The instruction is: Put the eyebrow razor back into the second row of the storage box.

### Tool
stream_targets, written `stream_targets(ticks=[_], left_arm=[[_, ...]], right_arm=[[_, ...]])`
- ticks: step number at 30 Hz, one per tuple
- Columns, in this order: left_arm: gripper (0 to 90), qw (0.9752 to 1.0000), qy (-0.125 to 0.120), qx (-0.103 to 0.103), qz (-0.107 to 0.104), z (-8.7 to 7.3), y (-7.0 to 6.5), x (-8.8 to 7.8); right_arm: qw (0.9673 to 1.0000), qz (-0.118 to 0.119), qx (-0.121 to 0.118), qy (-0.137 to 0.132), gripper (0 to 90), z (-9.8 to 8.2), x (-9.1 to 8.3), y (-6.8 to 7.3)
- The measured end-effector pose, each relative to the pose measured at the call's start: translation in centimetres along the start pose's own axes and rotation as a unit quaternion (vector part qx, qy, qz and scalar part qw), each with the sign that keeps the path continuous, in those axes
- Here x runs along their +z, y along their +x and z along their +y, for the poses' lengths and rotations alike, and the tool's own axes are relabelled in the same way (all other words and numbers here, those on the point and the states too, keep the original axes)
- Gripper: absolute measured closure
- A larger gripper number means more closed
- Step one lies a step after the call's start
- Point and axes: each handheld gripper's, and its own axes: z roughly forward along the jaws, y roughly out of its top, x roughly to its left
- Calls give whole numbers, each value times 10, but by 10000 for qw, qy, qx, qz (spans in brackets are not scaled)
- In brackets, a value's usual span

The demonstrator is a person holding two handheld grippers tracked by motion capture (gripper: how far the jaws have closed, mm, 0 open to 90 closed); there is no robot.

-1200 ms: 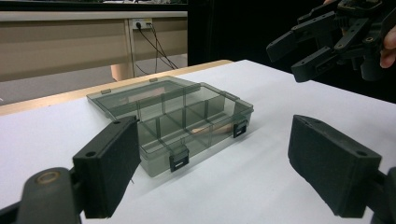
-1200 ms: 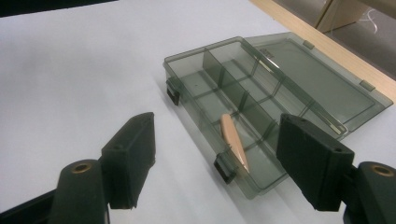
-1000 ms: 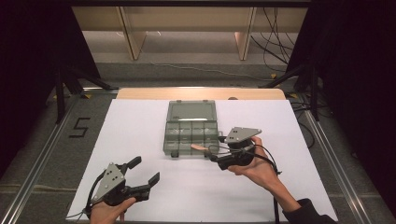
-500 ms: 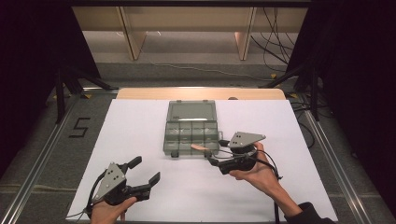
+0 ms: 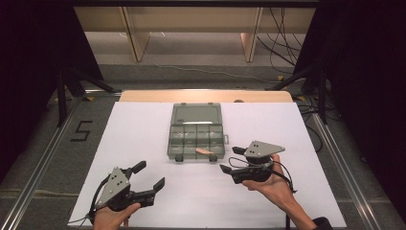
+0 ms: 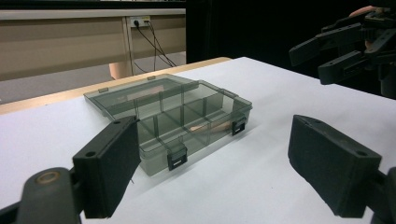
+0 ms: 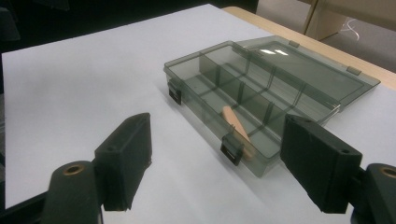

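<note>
Your right gripper hovering lower right of centre, jaws wide and just been opening, nothing between them, beside the open compartment box holding a tan stick, your left gripper gaping wide at lower left

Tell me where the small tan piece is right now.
The tan piece lies in the front row of the open compartment box, near its front right latch, just ahead of the right gripper.
</note>
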Motion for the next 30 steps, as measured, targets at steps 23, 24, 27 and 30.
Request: stream_targets(ticks=[23, 24, 27, 30], left_arm=[[166, 10000, -3, -11, -33, 0, -1, -1], [166, 10000, -4, -11, -36, 0, -1, -1], [166, 10000, -4, -13, -38, 0, -1, -1], [166, 10000, -10, -3, -34, 0, -1, -1]], right_arm=[[9992, -99, 230, -302, 196, -24, -22, 6], [9991, -102, 285, -282, 195, -25, -23, 7], [9989, -96, 346, -301, 187, -28, -25, 8], [9985, -114, 405, -344, 177, -31, -26, 9]])
